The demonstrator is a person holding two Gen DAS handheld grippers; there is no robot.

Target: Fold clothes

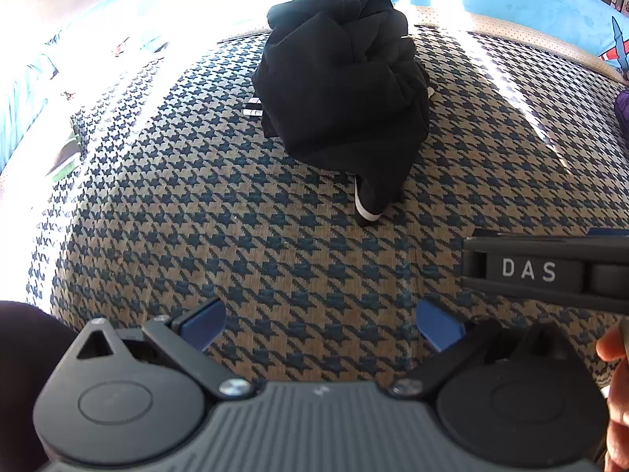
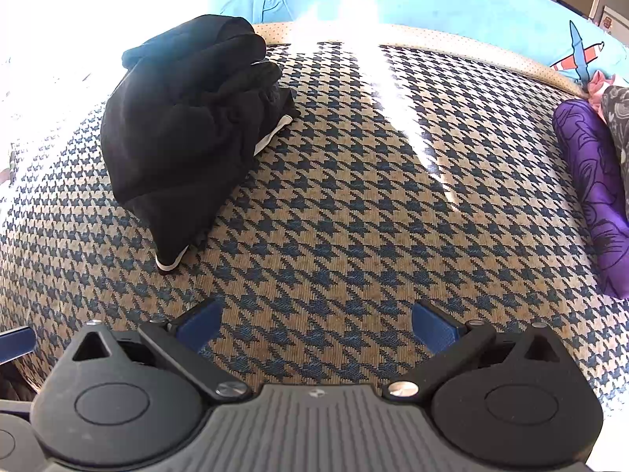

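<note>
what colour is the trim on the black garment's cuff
White trim on the black garment, clearest in the left wrist view.

White letters "DAS" on the right hand-held gripper [image 1: 546,271], seen from the left wrist

Matt cloth, matt plastic

The black garment [image 1: 342,78] looked soft and fleecy; the houndstooth cover [image 1: 275,255] was coarse, ribbed weave; left gripper [image 1: 320,326] matt plastic.

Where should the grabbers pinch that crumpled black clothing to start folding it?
Probably the white-trimmed corner of the black garment, which pokes out flat onto the houndstooth cover on the near side. It is thin and free of the bunched heap, so an open gripper coming low from the near side could close over it. Both the left gripper and right gripper are open and empty.
</note>
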